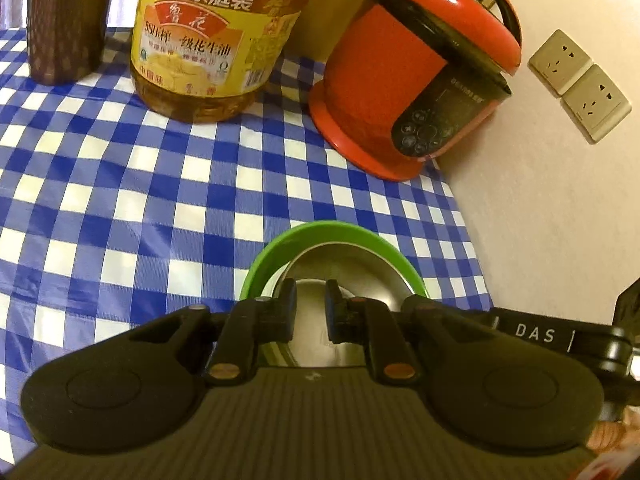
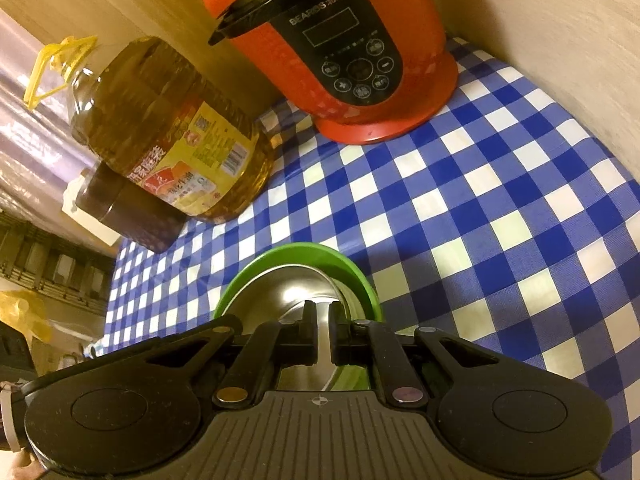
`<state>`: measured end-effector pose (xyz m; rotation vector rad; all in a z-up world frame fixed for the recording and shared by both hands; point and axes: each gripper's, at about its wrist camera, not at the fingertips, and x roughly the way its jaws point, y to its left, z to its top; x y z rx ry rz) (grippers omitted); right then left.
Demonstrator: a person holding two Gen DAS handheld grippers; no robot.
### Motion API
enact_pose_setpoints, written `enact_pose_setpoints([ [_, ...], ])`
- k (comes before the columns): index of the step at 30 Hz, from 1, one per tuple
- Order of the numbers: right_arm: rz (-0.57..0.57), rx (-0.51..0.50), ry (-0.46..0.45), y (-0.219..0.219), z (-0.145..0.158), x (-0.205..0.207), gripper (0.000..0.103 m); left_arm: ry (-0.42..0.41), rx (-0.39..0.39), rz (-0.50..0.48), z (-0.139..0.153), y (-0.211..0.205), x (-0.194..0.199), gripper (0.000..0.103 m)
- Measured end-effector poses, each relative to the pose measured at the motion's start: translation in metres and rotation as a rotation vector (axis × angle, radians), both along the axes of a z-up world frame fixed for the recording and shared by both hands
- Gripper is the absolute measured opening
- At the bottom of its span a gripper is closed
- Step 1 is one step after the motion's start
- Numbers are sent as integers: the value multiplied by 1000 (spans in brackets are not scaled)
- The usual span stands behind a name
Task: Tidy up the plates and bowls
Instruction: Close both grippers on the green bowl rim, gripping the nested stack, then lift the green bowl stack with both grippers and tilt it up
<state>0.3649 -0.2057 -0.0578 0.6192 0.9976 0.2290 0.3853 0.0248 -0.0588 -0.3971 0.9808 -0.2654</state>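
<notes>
Left gripper (image 1: 311, 300) hangs over a steel bowl (image 1: 352, 280) nested in a green bowl (image 1: 320, 230), jaws nearly closed w/ a slim gap. Blue-checked tabletop (image 1: 160, 200). Far side, left to right: dark canister (image 1: 66, 20), oil jug (image 1: 212, 40), red cooker (image 1: 420, 72). Wall sockets (image 1: 580, 88) at right.

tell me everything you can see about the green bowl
The green bowl is round, with a bright green outside and rim and a shiny, steel-looking inside. It sits upright over the blue and white checked tablecloth, in front of the red cooker. The left gripper and right gripper each reach in over its near rim, nearly shut; whether either pinches the rim is unclear.
</notes>
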Motion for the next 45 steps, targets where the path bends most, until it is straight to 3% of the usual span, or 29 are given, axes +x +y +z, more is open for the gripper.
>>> enact_pose_setpoints([
  [6,-4,8,1,0,0,-2,8,8,-7,2,-2,2,-1,13],
  [14,-8,-22,-38,-10,13,-14,9,-67,-30,35,22,16,-15,14],
  [16,-7,-38,-39,-12,15,-16,9,-57,-14,49,22,21,-16,20],
  [17,-7,-47,-35,-14,15,-17,11,-49,3,55,21,22,-16,29],
  [19,-9,-56,-30,-18,14,-19,23,-34,32,69,19,26,-16,38],
  [21,-17,-62,-30,-22,13,-21,55,-18,33,72,14,29,-16,41],
  [22,-20,-58,-32,-24,12,-22,57,-10,27,76,11,31,-16,41],
  [31,-12,75,41,-33,-21,-24,57,90,-143,131,-28,43,-13,42],
  [37,1,157,61,-32,-33,-27,57,96,-176,109,-30,39,-21,43],
  [45,55,178,27,-27,-36,-34,57,82,-182,69,-28,31,-33,44],
])
